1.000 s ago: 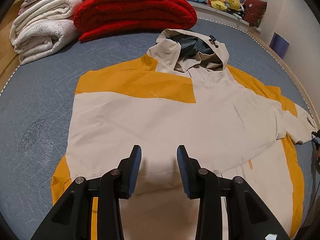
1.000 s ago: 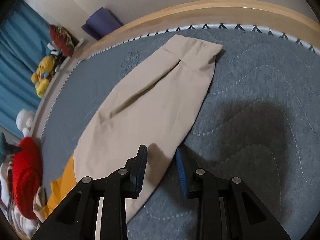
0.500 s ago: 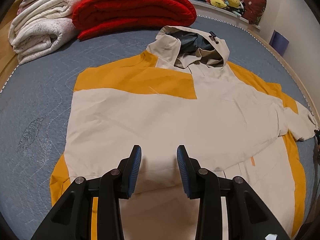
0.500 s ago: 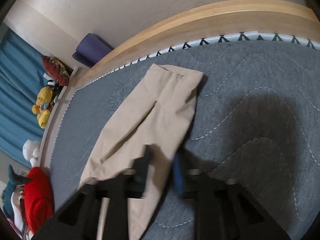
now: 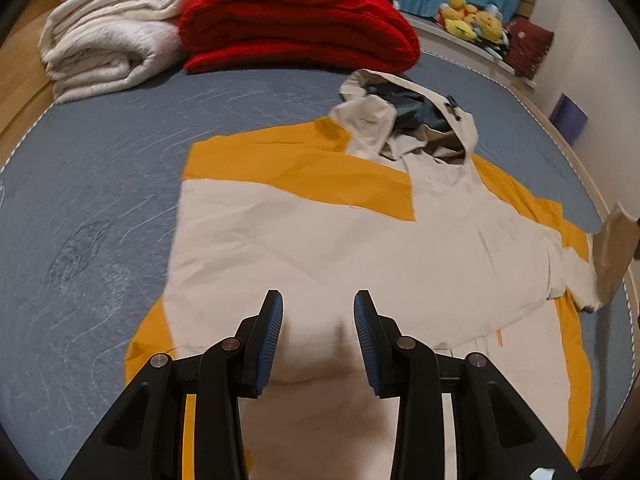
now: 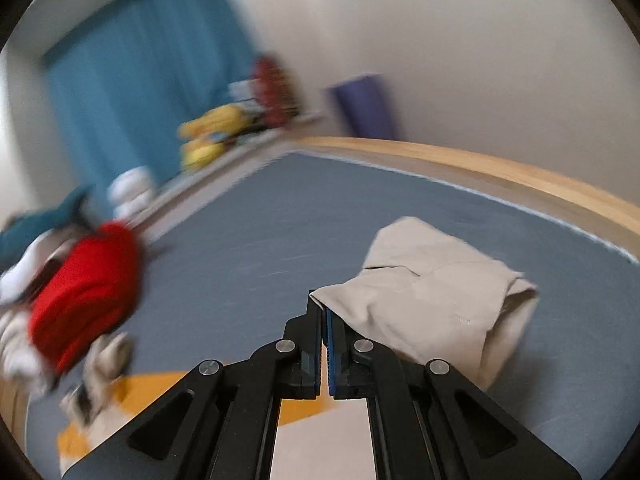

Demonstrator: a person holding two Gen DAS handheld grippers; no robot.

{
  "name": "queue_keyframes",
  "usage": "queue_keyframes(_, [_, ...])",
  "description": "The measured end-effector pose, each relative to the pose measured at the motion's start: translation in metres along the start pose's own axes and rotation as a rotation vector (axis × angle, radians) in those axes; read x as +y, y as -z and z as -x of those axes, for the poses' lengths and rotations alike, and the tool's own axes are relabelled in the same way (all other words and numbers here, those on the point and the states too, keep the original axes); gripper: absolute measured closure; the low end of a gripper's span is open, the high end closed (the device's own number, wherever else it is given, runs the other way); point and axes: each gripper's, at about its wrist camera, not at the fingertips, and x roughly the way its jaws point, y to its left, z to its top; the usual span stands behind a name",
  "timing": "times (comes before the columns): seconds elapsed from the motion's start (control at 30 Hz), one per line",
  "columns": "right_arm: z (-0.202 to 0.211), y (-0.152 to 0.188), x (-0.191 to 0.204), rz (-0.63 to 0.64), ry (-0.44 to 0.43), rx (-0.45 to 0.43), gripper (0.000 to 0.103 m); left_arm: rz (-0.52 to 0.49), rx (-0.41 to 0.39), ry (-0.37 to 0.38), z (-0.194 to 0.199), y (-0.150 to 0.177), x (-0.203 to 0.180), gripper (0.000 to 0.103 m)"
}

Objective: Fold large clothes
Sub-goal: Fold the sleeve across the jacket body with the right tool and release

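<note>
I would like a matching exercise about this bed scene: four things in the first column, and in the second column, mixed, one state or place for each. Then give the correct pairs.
Things
1. right gripper
2. left gripper
3. red blanket
4. jacket hood

States or places
A. folded, lying beside the white blankets
B. shut on the beige sleeve
C. open, above the jacket body
D. dark lining showing, just in front of the red blanket

Pairs: 1-B, 2-C, 3-A, 4-D
</note>
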Motion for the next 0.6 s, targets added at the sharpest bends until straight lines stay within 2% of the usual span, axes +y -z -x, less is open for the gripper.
queue_keyframes(0.1, [0.016,0.013,0.08,0.103,-0.12,0.026,0.101,0.02,-0.012,0.006,0.009,-0.001,0.012,0.069])
queue_keyframes(0.23, [0.031,0.059,0.178,0.243,-0.253,0.111,0.101,0.041,-0.026,0.01,0.019,-0.003,0.025,0.069])
queue_keyframes(0.4, [0.052,0.135,0.279,0.366,-0.405,0.231,0.101,0.089,-0.033,0.03,0.03,-0.007,0.044,0.069])
queue_keyframes(0.6, [0.063,0.243,0.385,0.472,-0.51,0.376,0.101,0.146,-0.029,0.058,0.038,-0.012,0.066,0.069])
